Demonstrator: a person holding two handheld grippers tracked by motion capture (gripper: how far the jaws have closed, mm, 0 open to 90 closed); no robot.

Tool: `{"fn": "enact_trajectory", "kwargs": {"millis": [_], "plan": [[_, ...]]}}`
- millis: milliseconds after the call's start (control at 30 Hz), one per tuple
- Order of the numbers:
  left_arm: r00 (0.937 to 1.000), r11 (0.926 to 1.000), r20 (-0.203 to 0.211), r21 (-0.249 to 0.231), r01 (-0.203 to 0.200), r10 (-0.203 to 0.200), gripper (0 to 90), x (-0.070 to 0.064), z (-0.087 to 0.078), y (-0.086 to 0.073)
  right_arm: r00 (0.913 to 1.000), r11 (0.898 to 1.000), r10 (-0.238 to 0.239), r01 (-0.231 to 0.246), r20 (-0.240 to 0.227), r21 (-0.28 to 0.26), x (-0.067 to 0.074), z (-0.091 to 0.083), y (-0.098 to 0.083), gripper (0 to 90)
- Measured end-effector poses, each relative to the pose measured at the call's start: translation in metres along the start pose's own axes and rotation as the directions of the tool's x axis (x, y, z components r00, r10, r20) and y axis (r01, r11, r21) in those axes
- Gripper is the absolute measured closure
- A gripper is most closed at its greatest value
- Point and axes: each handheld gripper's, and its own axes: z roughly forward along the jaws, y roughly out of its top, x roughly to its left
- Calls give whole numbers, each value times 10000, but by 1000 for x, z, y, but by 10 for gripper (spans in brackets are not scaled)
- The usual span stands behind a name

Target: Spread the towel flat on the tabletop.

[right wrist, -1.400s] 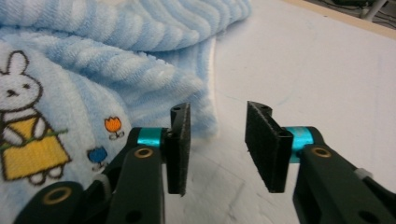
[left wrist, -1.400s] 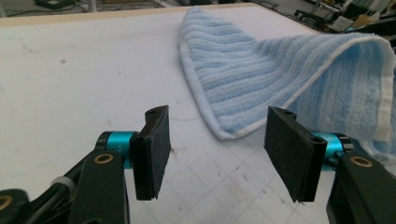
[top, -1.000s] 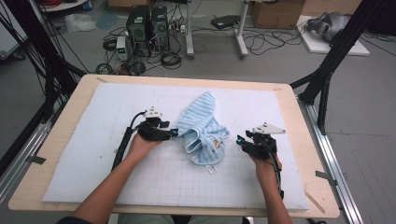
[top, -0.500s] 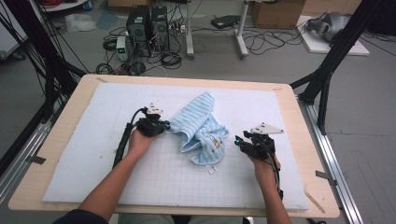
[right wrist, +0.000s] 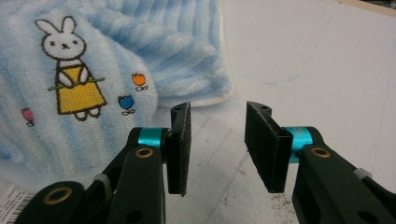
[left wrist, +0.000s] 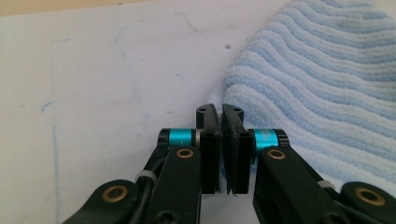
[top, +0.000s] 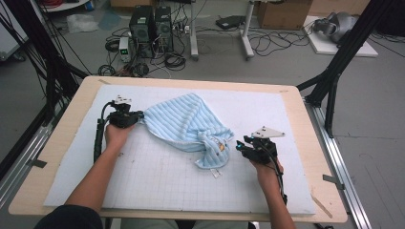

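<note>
A light blue striped towel (top: 191,124) lies crumpled on the white gridded mat (top: 157,181). My left gripper (top: 139,116) is at the towel's left corner, shut, with the corner pinched thin between its jaws. In the left gripper view the jaws (left wrist: 220,112) are pressed together and the towel (left wrist: 327,84) spreads to their right. My right gripper (top: 239,145) rests on the mat just right of the towel's lower end. Its jaws (right wrist: 217,116) stand apart and have just been closing a little, with only mat between them. The towel's embroidered rabbit (right wrist: 70,70) shows to their left.
The mat covers a wooden table (top: 71,133) whose edges show all round. Black frame posts (top: 334,81) stand at the back corners. Computers and cables (top: 153,24) lie on the floor beyond the table. A white care tag (top: 216,172) sticks out at the towel's lower end.
My left gripper shut on the towel's left corner and moved left and back, pulling that side of the towel out wider. The right hand stayed in place.
</note>
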Motion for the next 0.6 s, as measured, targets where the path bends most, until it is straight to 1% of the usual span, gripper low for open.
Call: {"fn": "enact_trajectory", "kwargs": {"millis": [33,167,200,233,267,300,333,367,400,433,467,500,533,567,600], "plan": [[9999,10000,-127,18,91,-91,854,5,1,-1,10000,10000,-54,54,-3,9,1,0,0,609],[9996,9998,-217,-52,171,-172,845,11,0,0,10000,10000,-75,75,-4,4,1,0,0,608],[9992,9996,-295,-95,258,-261,817,12,-1,0,10000,10000,-39,39,1,-2,1,0,0,607],[9976,9982,-366,-63,594,-596,726,11,-3,1,10000,10000,19,-19,5,14,1,0,0,606],[9972,9974,-192,-87,720,-721,616,10,-5,2,10000,10000,0,0,-7,11,0,0,0,606],[9972,9974,-192,-87,720,-721,571,10,-5,2,10000,10000,-40,40,29,0,-1,0,0,604],[9979,9978,-4,-147,643,-643,571,6,-7,2,10000,10000,-40,40,29,0,-1,0,0,604],[9989,9985,121,-271,465,-462,503,2,-9,3,10000,10000,24,-24,25,18,-1,0,-1,602],[9967,9993,803,-342,140,-112,483,-10,-14,6,10000,10000,32,-32,47,-14,-1,0,-1,601],[9967,9993,803,-342,140,-112,461,-10,-14,6,10000,10000,24,-24,58,-8,-1,0,0,600],[9883,9974,1467,-645,-335,426,444,-27,-19,8,10000,10000,27,-27,59,-18,-1,-1,0,599],[9883,9974,1467,-645,-335,426,443,-27,-19,8,10000,10000,19,-19,69,-14,-1,-1,0,597],[9803,9941,1830,-915,-576,737,444,-38,-22,8,10000,10000,4,-4,86,-26,-1,-1,0,597],[9566,9876,2568,-1088,-1128,1375,441,-58,-25,7,10000,10000,29,-28,91,-33,-1,-1,0,596],[9407,9832,2937,-1143,-1420,1700,438,-69,-25,6,10000,10000,-3,3,99,-53,-2,-1,0,595]]}}
